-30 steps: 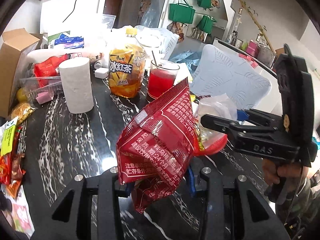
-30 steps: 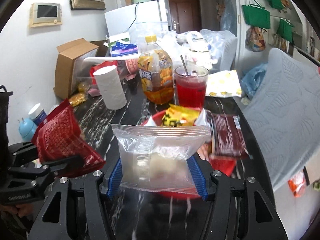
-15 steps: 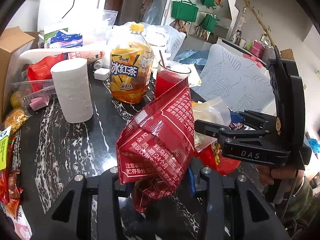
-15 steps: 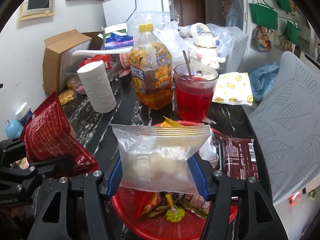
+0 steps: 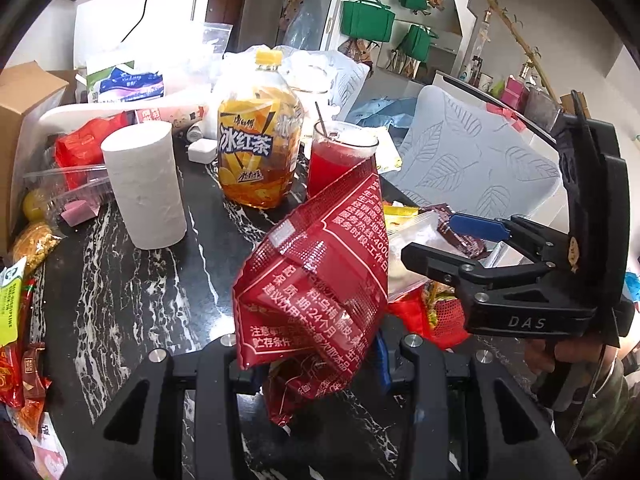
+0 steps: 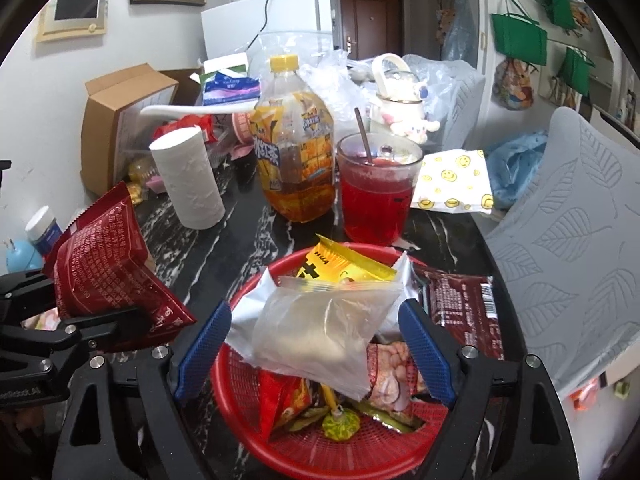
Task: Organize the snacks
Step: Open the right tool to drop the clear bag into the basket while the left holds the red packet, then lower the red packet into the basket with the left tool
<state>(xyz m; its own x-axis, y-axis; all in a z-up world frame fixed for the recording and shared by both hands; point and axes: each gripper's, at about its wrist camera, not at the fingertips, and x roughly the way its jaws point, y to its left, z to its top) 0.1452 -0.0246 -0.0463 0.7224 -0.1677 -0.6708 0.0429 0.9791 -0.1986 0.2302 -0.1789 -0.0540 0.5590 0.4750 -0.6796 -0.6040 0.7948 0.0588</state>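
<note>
My left gripper (image 5: 312,360) is shut on a crumpled red snack bag (image 5: 320,288) and holds it above the black marble table, left of a red mesh basket (image 6: 360,444). Over that basket my right gripper (image 6: 314,344) has its jaws opening. A clear plastic bag (image 6: 320,328) lies tilted between the blue pads (image 6: 204,344), free of both, resting on the packets in the basket. The basket holds several snacks, among them a yellow packet (image 6: 344,268). In the left wrist view the right gripper (image 5: 440,240) reaches in from the right over the clear bag (image 5: 412,232).
Behind the basket stand a red drink cup with a straw (image 6: 376,200), a big iced-tea bottle (image 6: 292,160) and a paper roll (image 6: 188,176). A cardboard box (image 6: 116,120) and clutter fill the back left. A leaf-patterned chair cover (image 6: 560,240) borders the right edge. Snack packets (image 5: 12,340) lie at the left.
The right gripper moved forward over the basket, then its jaws spread and the clear bag dropped out of the grip and tipped onto the snacks. The left gripper still holds the red bag.
</note>
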